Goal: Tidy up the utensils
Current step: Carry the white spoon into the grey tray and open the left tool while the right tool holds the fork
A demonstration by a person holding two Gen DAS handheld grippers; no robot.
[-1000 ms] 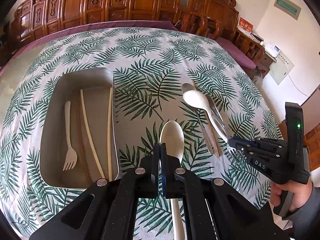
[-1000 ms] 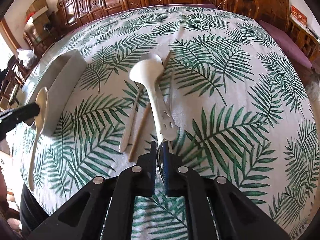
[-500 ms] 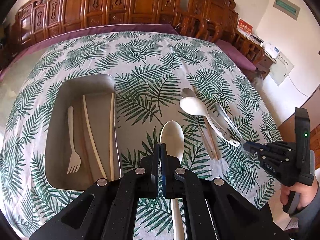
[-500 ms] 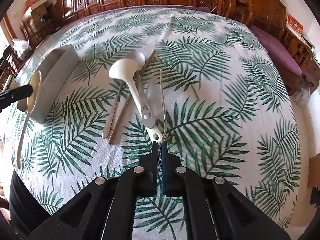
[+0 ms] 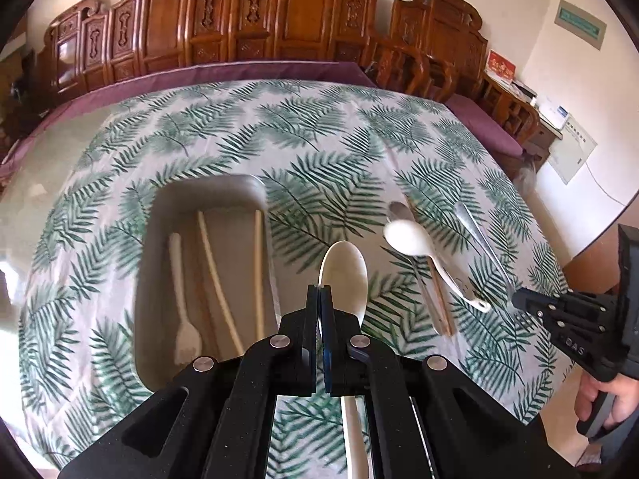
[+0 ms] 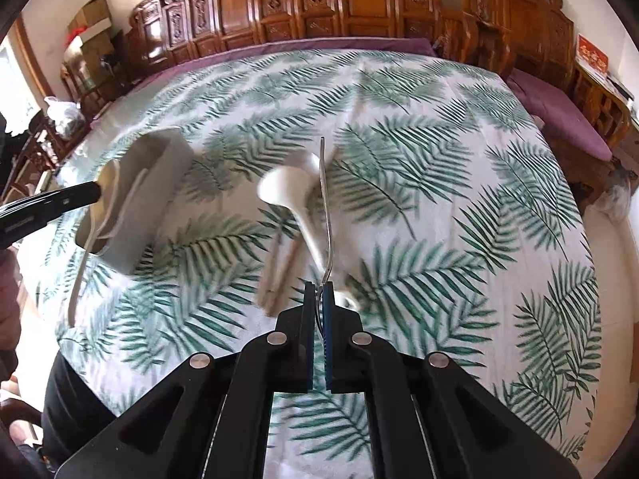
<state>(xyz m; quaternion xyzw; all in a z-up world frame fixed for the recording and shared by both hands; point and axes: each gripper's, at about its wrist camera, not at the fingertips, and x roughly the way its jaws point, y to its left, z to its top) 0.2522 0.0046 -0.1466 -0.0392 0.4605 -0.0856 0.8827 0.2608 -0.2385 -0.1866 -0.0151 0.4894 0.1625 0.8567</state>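
Your left gripper (image 5: 319,299) clamped on cream plastic spoon (image 5: 343,271), beside grey rectangular tray (image 5: 147,279); right gripper (image 6: 318,295) clamped on slim metal fork (image 6: 325,207) above counter.

The cream spoon (image 5: 344,271) loses its handle behind the left gripper (image 5: 319,299), so where the fingers pinch it can't be seen. The metal fork (image 6: 325,207) is smeared by motion blur, and its tines vanish between the right gripper's (image 6: 318,299) fingers. In the tray (image 5: 147,279), the small fork (image 5: 181,291) and chopsticks (image 5: 223,279) are too blurred for detail. The white ladle (image 6: 287,191) covers part of the utensils beneath it.
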